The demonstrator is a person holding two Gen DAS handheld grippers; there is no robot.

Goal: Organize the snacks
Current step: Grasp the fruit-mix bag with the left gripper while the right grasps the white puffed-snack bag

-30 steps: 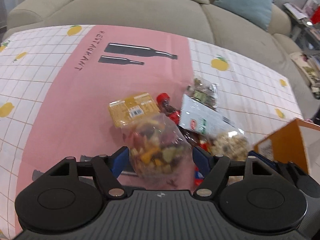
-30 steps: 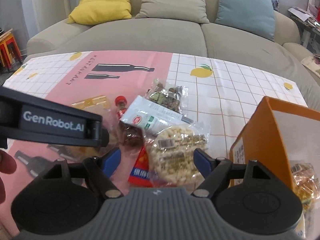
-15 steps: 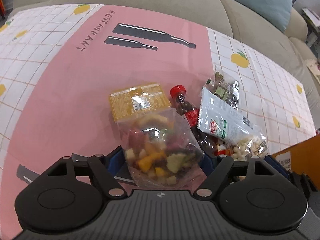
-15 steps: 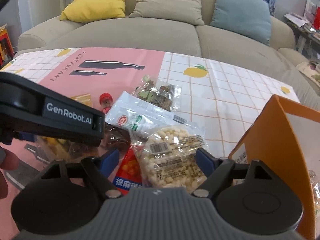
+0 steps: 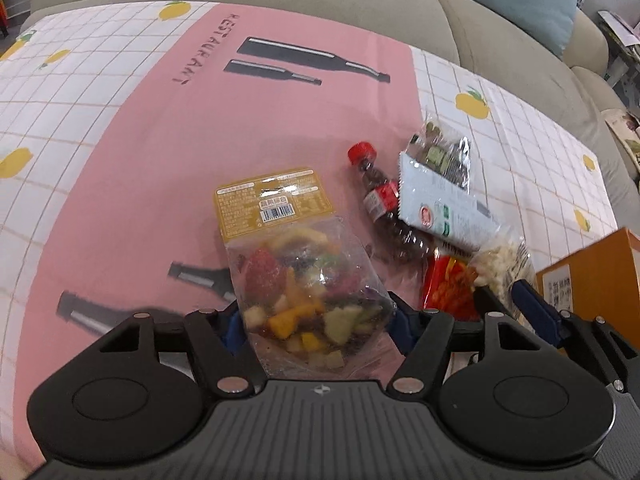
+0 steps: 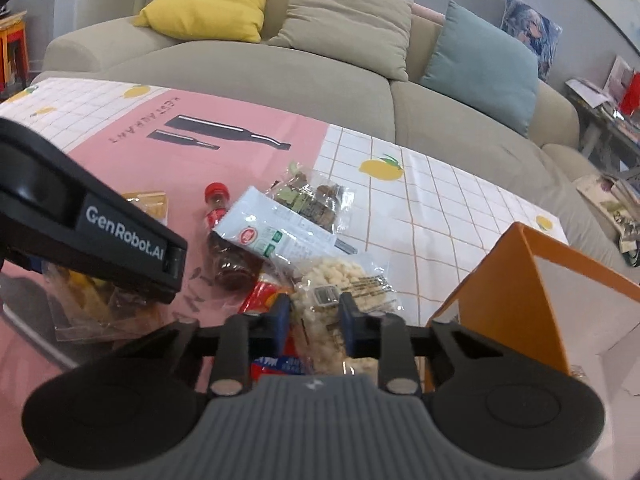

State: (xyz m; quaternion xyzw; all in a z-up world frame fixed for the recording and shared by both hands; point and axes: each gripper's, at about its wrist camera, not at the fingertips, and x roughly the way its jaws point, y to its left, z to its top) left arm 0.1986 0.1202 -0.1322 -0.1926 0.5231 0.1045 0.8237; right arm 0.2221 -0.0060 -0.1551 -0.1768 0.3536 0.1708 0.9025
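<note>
**Both grippers at the snack pile**

The right gripper [image 6: 314,320] is clamped on the puffed-rice bag [image 6: 344,284]; the blue pads pinch its near end. This bag lies on the red packet [image 6: 262,296], just left of the orange box [image 6: 516,288].

The left gripper [image 5: 314,322] straddles the fruit bag [image 5: 304,280]. Its jaws are closing, with the bag between them; pad contact cannot be confirmed.

The cola bottle [image 5: 380,204] lies right of the fruit bag, partly under the white packet [image 5: 436,204]. All items rest on the tablecloth [image 5: 248,120].
</note>
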